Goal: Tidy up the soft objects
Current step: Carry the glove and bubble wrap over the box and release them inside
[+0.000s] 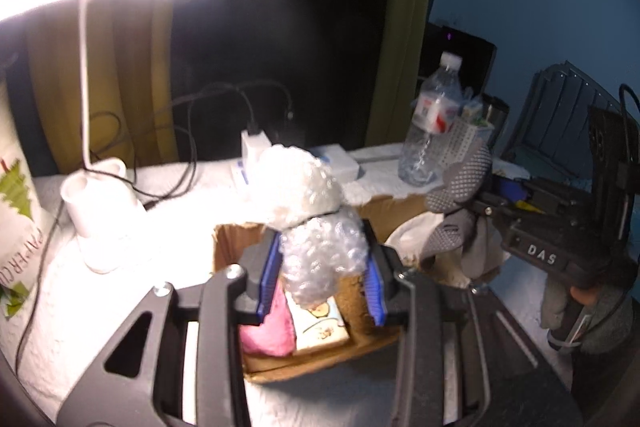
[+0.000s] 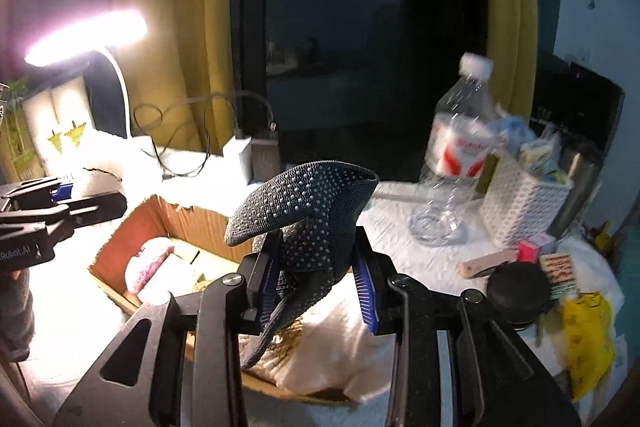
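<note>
My left gripper (image 1: 320, 283) is shut on a wad of clear bubble wrap (image 1: 316, 223) and holds it above an open cardboard box (image 1: 224, 243). In the box lie a pink fuzzy item (image 1: 268, 335) and a printed cloth (image 1: 320, 323). My right gripper (image 2: 316, 283) is shut on a dark grey dotted glove (image 2: 308, 211), held above the box's right part (image 2: 120, 239), over white cloth (image 2: 340, 347). In the left wrist view the right gripper (image 1: 480, 203) with the glove (image 1: 460, 183) shows at the right. The left gripper (image 2: 60, 195) shows at the left of the right wrist view.
A lit desk lamp (image 1: 92, 215) stands left of the box, with cables and a charger (image 1: 252, 147) behind. A plastic water bottle (image 2: 456, 155), a white basket (image 2: 524, 203), a black round item (image 2: 518, 291) and a yellow bag (image 2: 588, 339) are at the right.
</note>
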`<state>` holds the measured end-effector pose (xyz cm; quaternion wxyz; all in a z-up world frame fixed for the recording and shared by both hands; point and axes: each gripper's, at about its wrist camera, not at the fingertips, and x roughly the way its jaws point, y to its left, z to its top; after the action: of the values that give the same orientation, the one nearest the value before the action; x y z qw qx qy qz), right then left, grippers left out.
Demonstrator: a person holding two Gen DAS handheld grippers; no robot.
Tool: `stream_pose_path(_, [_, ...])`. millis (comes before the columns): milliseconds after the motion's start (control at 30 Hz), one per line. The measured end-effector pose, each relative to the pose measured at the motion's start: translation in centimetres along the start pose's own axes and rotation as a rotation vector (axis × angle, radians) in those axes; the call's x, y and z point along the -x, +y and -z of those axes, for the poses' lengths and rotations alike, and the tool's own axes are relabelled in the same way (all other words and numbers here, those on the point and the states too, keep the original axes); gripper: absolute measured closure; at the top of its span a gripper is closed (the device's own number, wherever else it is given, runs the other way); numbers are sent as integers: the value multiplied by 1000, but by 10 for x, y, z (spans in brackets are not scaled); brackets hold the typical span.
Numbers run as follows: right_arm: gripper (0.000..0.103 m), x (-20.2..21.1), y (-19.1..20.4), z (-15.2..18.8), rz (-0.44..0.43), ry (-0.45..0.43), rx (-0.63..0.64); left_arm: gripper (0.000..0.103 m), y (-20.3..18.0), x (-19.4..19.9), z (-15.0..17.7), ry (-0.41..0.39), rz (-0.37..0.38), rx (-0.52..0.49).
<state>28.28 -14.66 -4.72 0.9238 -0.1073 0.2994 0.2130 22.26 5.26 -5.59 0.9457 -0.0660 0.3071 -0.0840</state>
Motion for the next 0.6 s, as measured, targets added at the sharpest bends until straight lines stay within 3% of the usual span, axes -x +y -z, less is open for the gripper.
stream_pose_path(400, [67, -60, 31, 25, -87, 128, 48, 66, 3, -56, 27, 114, 25, 2])
stream_pose_path(600, [57, -65, 32, 28, -125, 151, 14, 64, -3, -63, 31, 118, 18, -24])
